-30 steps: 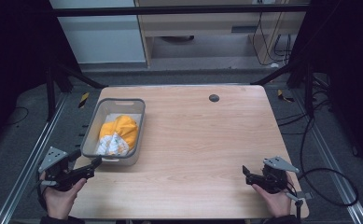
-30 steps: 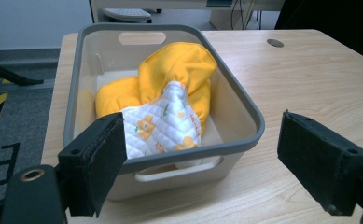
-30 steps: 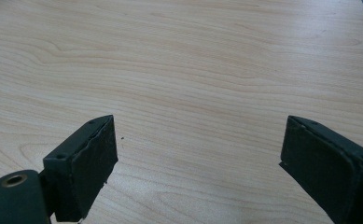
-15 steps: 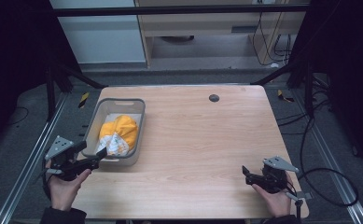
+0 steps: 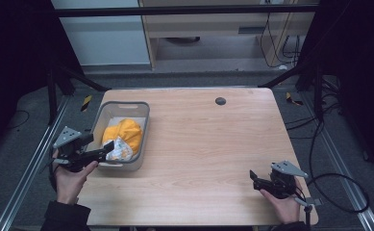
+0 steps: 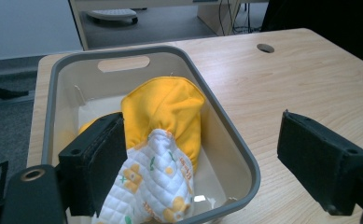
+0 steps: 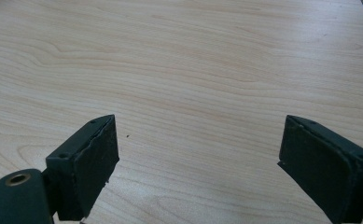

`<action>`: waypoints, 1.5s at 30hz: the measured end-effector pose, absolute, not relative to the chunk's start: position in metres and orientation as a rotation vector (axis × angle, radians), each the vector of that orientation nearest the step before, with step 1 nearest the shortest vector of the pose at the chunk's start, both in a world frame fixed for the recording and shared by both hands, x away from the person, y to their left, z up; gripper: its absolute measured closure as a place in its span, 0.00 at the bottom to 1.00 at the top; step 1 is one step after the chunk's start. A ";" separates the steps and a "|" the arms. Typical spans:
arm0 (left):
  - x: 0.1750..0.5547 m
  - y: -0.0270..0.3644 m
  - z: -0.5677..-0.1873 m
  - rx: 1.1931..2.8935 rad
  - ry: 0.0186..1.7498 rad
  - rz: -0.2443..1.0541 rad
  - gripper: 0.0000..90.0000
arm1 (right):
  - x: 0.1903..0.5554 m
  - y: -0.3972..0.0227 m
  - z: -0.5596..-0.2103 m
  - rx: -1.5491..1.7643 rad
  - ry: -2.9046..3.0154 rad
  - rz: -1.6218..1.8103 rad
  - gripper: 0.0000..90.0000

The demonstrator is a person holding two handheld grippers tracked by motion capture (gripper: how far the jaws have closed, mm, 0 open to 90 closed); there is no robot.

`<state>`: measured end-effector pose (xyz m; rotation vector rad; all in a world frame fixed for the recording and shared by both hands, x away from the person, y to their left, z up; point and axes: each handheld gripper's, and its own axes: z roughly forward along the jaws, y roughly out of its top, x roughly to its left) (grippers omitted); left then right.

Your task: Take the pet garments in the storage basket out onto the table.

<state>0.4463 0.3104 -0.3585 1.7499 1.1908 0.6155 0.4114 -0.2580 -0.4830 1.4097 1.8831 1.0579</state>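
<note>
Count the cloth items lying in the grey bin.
2: a yellow cloth mid-bin and a white patterned quilted cloth at the near end, overlapping it. More may be hidden underneath.

Left gripper [image 6: 202,154] jaw covers part of the quilted cloth [image 6: 156,186], cut off at the frame's bottom; the bin [image 6: 226,121] floor seems mostly buried.

We find the grey bin [image 5: 145,126] walling in the yellow cloth [image 5: 127,134] on all sides; its open top gives the only way in. Right of the bin, the table [image 5: 213,159] lies bare, save a dark hole [image 5: 220,101] beyond.
</note>
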 end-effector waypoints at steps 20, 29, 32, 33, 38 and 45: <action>0.478 0.304 -0.349 1.832 1.219 0.619 0.19 | 0.411 -0.258 -0.483 1.402 1.886 1.059 0.14; 0.493 0.305 -0.348 1.872 1.247 0.603 0.18 | 0.411 -0.258 -0.483 1.405 1.889 1.060 0.15; 0.498 0.305 -0.349 1.884 1.260 0.610 0.19 | 0.411 -0.258 -0.483 1.403 1.890 1.060 0.15; 0.500 0.305 -0.350 1.888 1.267 0.606 0.19 | 0.411 -0.258 -0.483 1.402 1.891 1.059 0.15; 0.509 0.304 -0.355 1.907 1.294 0.594 0.19 | 0.411 -0.258 -0.483 1.401 1.892 1.060 0.15; 0.517 0.303 -0.364 1.949 1.297 0.567 0.22 | 0.411 -0.258 -0.483 1.401 1.897 1.061 0.16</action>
